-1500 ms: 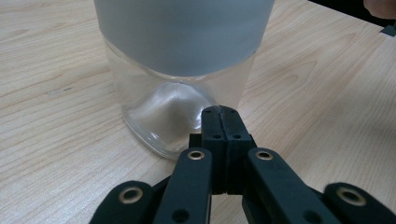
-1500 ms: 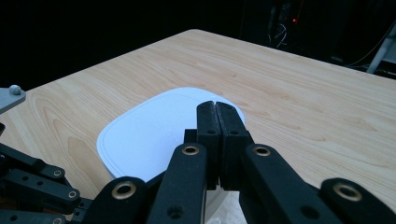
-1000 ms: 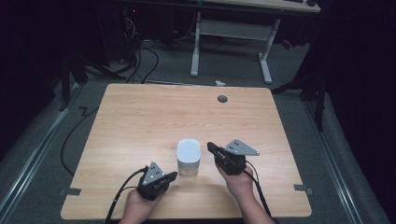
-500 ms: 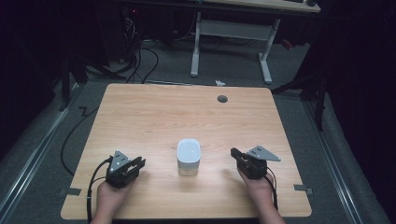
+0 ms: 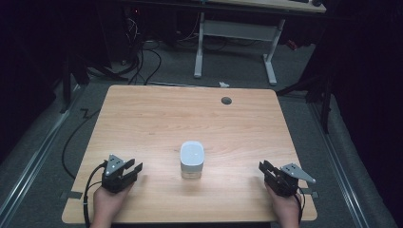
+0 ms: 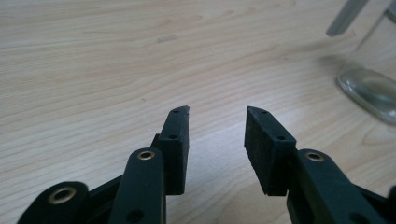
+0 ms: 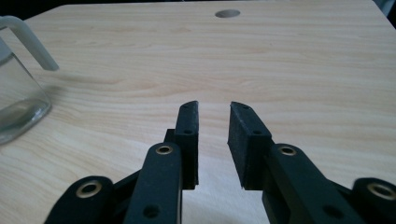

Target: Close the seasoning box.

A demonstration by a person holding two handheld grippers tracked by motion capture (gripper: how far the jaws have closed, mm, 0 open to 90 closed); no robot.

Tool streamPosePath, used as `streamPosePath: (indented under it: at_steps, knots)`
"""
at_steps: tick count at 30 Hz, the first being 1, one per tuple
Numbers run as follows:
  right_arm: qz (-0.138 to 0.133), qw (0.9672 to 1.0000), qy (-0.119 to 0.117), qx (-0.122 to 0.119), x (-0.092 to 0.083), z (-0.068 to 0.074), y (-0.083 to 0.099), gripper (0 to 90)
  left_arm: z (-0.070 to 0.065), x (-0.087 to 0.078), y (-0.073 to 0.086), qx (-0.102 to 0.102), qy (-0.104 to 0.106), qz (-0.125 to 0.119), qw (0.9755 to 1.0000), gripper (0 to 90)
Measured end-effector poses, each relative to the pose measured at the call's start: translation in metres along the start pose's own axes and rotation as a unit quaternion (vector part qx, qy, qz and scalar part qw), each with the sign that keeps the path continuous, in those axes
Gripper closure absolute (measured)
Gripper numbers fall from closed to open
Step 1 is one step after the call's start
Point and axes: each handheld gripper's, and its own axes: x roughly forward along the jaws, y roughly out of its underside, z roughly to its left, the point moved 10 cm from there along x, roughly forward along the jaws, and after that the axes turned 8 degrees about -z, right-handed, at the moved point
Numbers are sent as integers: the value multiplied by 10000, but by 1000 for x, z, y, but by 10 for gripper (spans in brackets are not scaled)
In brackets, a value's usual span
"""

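A clear glass jar with a white lid (image 5: 192, 160) stands upright near the middle of the wooden table (image 5: 157, 118), toward the front. Its glass base (image 6: 371, 86) sits at the right edge of the left gripper view, and the jar (image 7: 18, 100) with a grey clip arm appears at the left of the right gripper view. My left gripper (image 5: 133, 169) rests at the front left, open, nothing between its jaws. My right gripper (image 5: 264, 169) rests at the front right, open too, with a narrower gap. Both are well apart from the jar.
A round cable hole (image 5: 226, 100) lies near the table's far edge, also visible as the hole (image 7: 227, 13) in the right gripper view. A white desk frame (image 5: 235, 35) and cables stand on the floor beyond. Tape marks sit at the table's front corners.
Both grippers have drawn away from the jar, the left outward to the left and the right outward to the right, then settled near the front edge. The jar stays put.
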Motion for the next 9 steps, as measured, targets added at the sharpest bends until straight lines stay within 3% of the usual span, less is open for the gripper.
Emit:
streamPosePath:
  at_steps: [5,9]
  knots:
    - [25,10000,-47,-41,0,1,0,704,-10,-1,5,260,105,53,9996,605]
    - [83,9998,-120,-109,0,6,3,676,-13,-2,3,200,138,17,9997,602]
